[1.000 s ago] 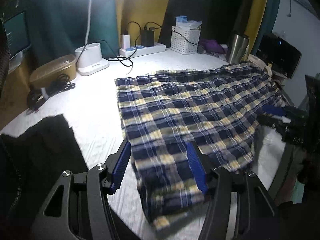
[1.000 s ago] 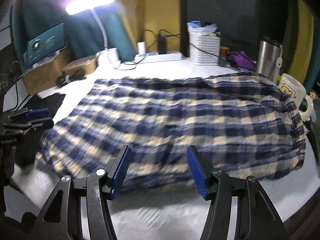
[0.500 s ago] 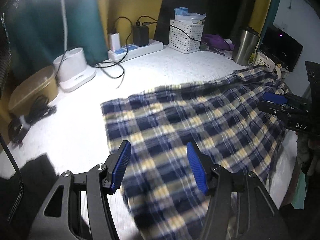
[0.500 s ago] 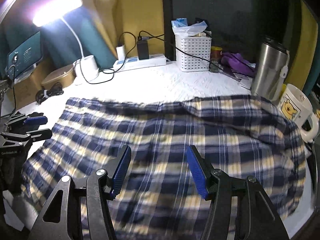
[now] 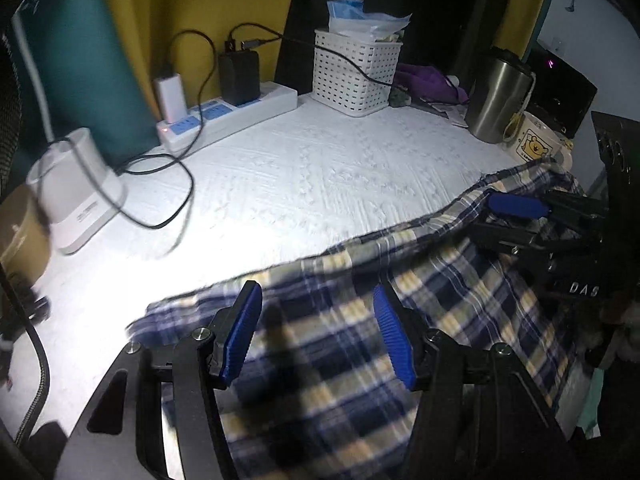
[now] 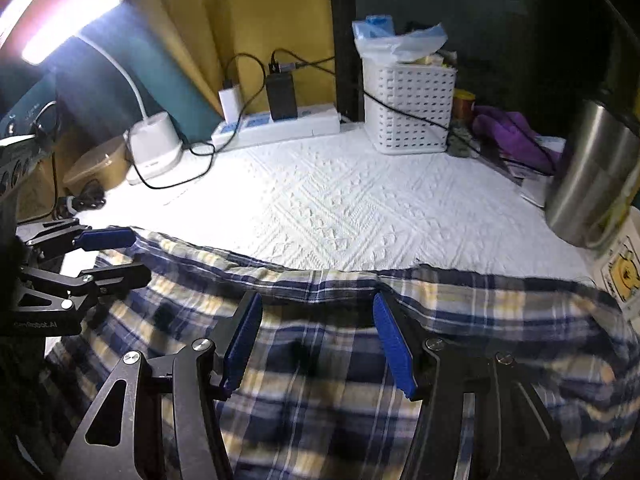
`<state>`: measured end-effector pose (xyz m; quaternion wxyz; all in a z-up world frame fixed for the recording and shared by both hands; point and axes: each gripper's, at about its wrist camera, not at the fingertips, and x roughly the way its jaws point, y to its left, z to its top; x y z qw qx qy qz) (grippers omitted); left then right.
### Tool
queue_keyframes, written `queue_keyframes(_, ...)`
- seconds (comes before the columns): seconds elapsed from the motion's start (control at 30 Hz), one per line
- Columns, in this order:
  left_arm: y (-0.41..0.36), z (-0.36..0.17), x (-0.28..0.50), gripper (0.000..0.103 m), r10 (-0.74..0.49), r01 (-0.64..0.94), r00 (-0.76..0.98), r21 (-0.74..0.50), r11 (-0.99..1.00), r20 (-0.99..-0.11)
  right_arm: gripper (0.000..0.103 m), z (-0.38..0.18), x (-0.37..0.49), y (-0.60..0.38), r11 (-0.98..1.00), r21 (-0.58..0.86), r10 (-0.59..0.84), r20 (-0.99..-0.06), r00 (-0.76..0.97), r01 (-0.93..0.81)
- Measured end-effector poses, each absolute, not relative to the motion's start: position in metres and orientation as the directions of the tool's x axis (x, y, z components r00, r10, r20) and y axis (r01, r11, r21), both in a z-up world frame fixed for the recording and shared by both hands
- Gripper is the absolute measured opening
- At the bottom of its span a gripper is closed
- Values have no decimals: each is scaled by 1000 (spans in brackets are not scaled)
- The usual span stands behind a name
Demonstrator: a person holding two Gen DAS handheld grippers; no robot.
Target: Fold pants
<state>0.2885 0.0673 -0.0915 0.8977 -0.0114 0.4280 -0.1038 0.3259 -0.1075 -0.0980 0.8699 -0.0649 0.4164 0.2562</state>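
The plaid pants (image 6: 320,360), light, limp cloth lying along the near edge of the white-covered worktop (image 6: 340,200), are best pinched at hem corners; left gripper (image 5: 316,336) and right gripper (image 6: 318,340) stand half-open, holding nothing.

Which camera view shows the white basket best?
The right wrist view: the white basket is nearer there, with its front wall and contents sharp. The left wrist view shows the basket whole too, but smaller.
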Motion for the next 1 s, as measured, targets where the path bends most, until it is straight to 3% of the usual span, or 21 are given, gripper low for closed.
queue_keyframes(0.23,68,-109,317,58,-201,154,576,-137,979,-792,60,-125,354,-101,879,90,337,-811,478,-467)
queue_keyframes(0.6,60,-115,326,58,-183,163,572,-108,981,-800,60,-98,353,-99,892,103,354,-764,539,-440)
queue_keyframes(1.0,82,-114,323,58,-97,88,610,-54,995,-787,60,-123,351,-88,909,19,260,-806,531,-416)
